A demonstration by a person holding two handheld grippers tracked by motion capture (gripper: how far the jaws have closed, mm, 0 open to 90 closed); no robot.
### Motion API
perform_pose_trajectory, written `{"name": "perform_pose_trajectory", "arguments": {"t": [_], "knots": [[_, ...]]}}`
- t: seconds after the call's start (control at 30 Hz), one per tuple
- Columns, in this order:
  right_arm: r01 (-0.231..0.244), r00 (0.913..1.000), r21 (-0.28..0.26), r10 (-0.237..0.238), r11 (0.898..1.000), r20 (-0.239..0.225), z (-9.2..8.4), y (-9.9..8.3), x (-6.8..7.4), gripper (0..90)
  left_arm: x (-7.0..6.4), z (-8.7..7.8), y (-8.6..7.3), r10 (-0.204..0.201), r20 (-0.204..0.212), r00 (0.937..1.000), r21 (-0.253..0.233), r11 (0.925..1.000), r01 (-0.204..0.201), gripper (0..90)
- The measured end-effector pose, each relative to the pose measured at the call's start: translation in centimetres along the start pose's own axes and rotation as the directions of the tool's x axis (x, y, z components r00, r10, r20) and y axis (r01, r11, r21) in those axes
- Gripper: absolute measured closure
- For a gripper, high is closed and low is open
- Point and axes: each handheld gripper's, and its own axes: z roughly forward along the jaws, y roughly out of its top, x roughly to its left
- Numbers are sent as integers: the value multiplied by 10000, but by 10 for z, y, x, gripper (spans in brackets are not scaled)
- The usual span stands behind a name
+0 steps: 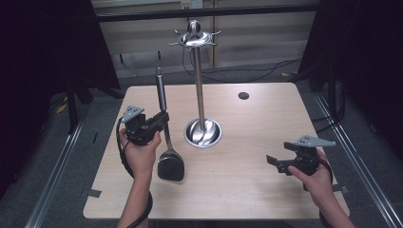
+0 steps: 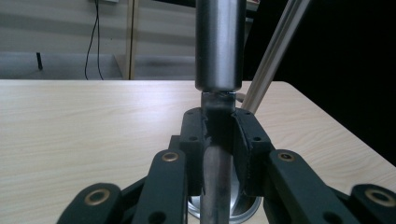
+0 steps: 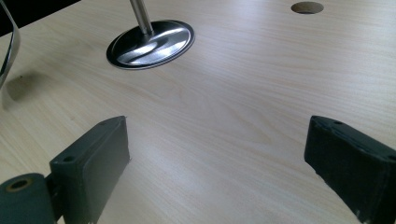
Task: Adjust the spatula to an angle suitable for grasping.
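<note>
Step in hand: we hold the spatula (image 1: 166,137) by its shaft, handle up and black blade (image 1: 171,166) down near the table (image 1: 247,190); we judge this the carry toward the utensil stand (image 1: 199,85).
Left gripper (image 1: 161,121): its pads (image 2: 196,140) are clamped on the spatula's thin metal neck, just below the thick steel handle (image 2: 219,42).
Right gripper (image 1: 275,164): its jaws stand wide apart over bare wood, holding nothing; it rests low, well off to the far side of the stand from our left gripper.
Next move: we think the spatula must rise to the hooked crown (image 1: 194,38) high above our left gripper, and its handle end must meet a hook there.
Around: the stand's round base (image 3: 149,44) sits just beyond our left gripper; a small hole (image 1: 244,95) lies farther off in the tabletop.
In the way: the stand's pole (image 1: 199,95) stands close beside the handle, so we need to swing wide of it.
</note>
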Motion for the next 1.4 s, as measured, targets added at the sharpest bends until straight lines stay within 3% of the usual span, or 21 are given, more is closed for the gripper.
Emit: {"name": "perform_pose_trajectory", "arguments": {"t": [0.73,0.97,1.0,1.2,1.4], "knots": [[-5,10000,-3,5,10000,-17,1,0,1,62,-13,-10,12,434,585,9973,-272,9988,-419,757],[39,10000,-2,-39,10000,-37,1,0,2,62,-23,-17,17,938,779,9925,-637,9940,-890,759],[13,10000,16,-13,10000,-29,1,0,2,62,-26,-19,18,1031,915,9905,-881,9916,-951,759],[3,10000,1,-3,10000,-21,1,0,1,62,-35,-22,24,1120,1128,9873,-1172,9882,-987,759],[45,10000,-9,-45,10000,-43,1,0,1,62,-43,-22,26,1241,1258,9843,-1165,9871,-1095,759]]}}
